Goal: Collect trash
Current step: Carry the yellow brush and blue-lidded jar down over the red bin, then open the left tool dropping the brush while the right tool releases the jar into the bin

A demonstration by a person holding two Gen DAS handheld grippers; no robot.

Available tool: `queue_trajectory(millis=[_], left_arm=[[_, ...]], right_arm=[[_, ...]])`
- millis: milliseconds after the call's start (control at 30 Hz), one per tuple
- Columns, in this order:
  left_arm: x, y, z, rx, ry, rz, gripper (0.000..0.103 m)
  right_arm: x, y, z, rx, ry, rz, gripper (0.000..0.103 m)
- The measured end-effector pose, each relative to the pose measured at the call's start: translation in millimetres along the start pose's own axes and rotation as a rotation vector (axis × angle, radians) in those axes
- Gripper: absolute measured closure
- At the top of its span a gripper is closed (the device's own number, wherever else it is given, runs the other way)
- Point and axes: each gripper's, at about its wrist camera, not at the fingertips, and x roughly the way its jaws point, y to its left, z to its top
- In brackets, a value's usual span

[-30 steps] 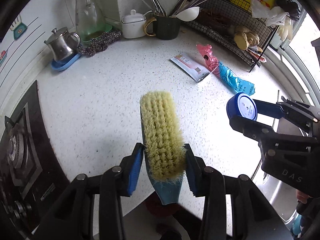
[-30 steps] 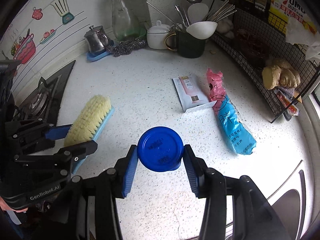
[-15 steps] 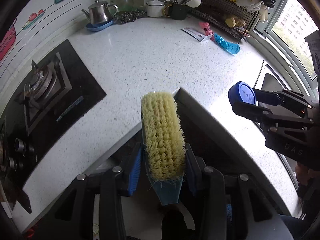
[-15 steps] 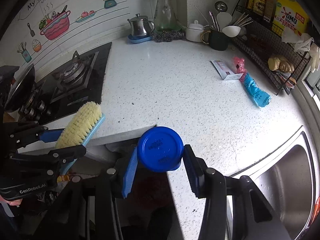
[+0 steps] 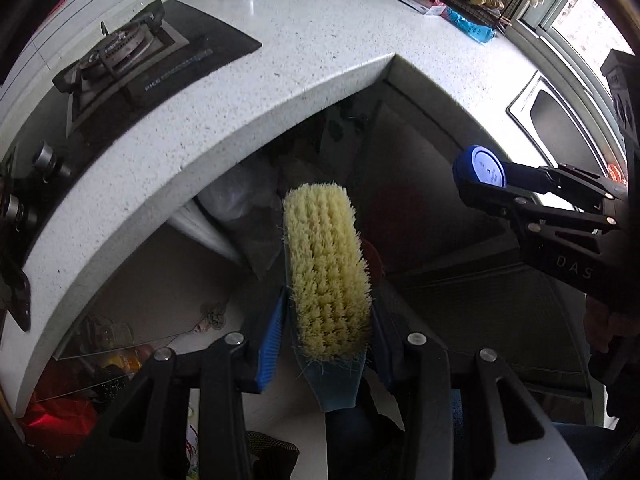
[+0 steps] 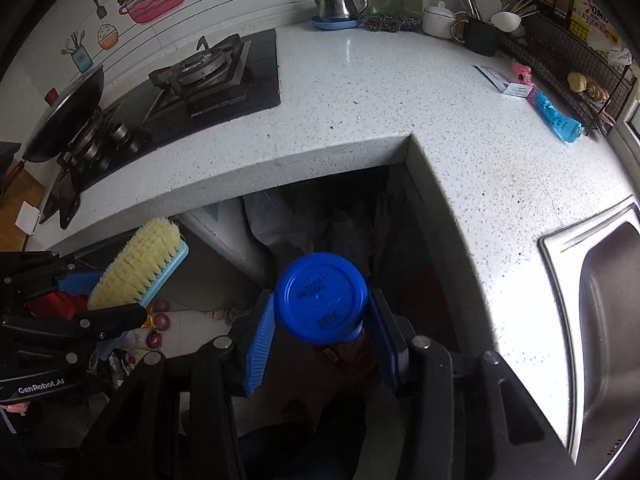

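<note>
My left gripper (image 5: 326, 322) is shut on a scrub brush (image 5: 326, 272) with yellow bristles and a light blue back; the brush also shows in the right wrist view (image 6: 136, 268). My right gripper (image 6: 322, 320) is shut on a round blue container (image 6: 321, 297), seen from the side in the left wrist view (image 5: 478, 170). Both are held off the white speckled counter (image 6: 360, 92), over the dark space in front of its inner corner. A blue wrapper (image 6: 554, 118), a pink wrapper (image 6: 520, 74) and a white packet (image 6: 498, 80) lie far back on the counter.
A gas hob (image 6: 200, 76) is set in the counter at left, a steel sink (image 6: 604, 320) at right. A kettle (image 6: 338, 0), utensil mug (image 6: 482, 34) and wire rack (image 6: 560, 52) stand at the back. Bags and clutter (image 5: 248, 208) lie below the counter.
Both grippers have pulled back and down from the counter, each keeping its object; they now hang over the floor space in front of the counter's inner corner.
</note>
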Motion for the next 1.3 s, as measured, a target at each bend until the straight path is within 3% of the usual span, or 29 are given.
queue_trajectory(millis=[300,467,833,1167,1233,1300], left_arm=[[110.9,2.2,-22.4,-0.004,0.130,-0.023,0.066],[198.5,3.9,-26.3,-0.014,0.185,-0.014,0.066],[373.3,2.0,-33.7,-0.049,0.282,-0.080,0.066],[423.3,-19.4,-29.7,0.021,0.328,-0.125,0.066],[428.2,-22.5,-25.8,0.040,0.333,-0.125,0.062],[431.4,-23.6,-21.9,0.051,0.341,-0.125,0.040]], right_arm=[[81.7,-1.2,-43.4,0.005,0.086,0.009,0.060],[144.1,-16.5,-70.2,0.024,0.138,-0.002,0.060],[279.1,-56.8,-122.2,0.091,0.227,-0.037,0.060],[313.3,-77.1,-145.7,0.183,0.237,-0.060,0.060],[313.2,-79.4,-148.3,0.202,0.236,-0.062,0.060],[314.6,-80.6,-149.4,0.217,0.236,-0.058,0.060]])
